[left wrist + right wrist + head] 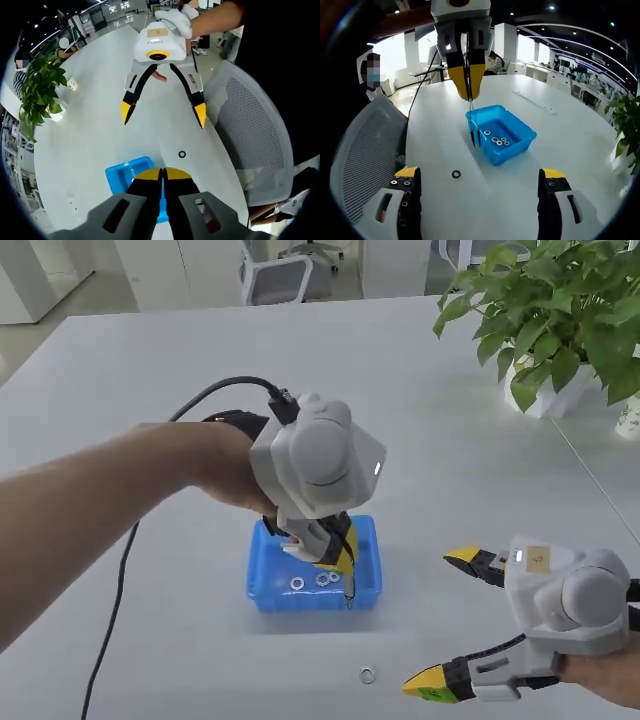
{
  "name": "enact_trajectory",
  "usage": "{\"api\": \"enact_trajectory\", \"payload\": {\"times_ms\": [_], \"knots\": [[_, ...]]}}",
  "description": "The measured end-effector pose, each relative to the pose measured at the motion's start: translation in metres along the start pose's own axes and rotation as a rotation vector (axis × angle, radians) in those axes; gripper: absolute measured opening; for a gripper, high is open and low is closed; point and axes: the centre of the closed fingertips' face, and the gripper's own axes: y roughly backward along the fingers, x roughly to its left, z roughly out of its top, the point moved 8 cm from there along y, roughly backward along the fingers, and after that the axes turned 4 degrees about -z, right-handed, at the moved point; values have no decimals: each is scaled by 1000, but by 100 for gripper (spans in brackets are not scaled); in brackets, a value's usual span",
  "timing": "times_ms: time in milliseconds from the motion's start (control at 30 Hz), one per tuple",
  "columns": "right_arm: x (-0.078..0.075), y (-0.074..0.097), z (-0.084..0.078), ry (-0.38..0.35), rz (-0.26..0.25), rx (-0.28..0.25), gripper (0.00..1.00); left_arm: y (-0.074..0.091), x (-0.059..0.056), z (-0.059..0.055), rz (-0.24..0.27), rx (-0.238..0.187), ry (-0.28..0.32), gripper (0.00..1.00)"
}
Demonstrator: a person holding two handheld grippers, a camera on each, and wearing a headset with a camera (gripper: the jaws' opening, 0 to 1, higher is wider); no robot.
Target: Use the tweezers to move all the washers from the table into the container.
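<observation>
- Washer on table: one seen, lying flat, near and right of the container. It sits between the container and the right gripper and touches neither.
- Container contents: at least three washers on the floor of the blue tray.
- Left gripper: poised over the container, jaws closed on the tweezers, which point down into it. In the right gripper view the tips sit by the container's left wall. Whether they carry a washer cannot be told.
- Right gripper: jaws wide apart, holding nothing, just right of the washer on the table.
- Handling, judged: a small, light, stiff ring, apparently smooth metal. Lying flush on a smooth top, it will likely skate or flip under a glancing touch. Not fragile.
- Hold point, judged: one tweezer tip through the hole, the other outside the rim, pinching across the band. Squeeze lightly, since too much pressure could shoot it out.
- Tool, judged: the tweezers are thin and springy and are gripped high on the shank, so the tips may wander. Approach slowly and near vertical.
</observation>
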Motion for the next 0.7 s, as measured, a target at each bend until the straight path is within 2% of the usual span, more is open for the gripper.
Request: {"api": "enact_trajectory", "payload": {"times_ms": [700], "knots": [[10,-5,-11,-1,16,18,96,-24,-21,6,-36,-18,-1,4]]}}
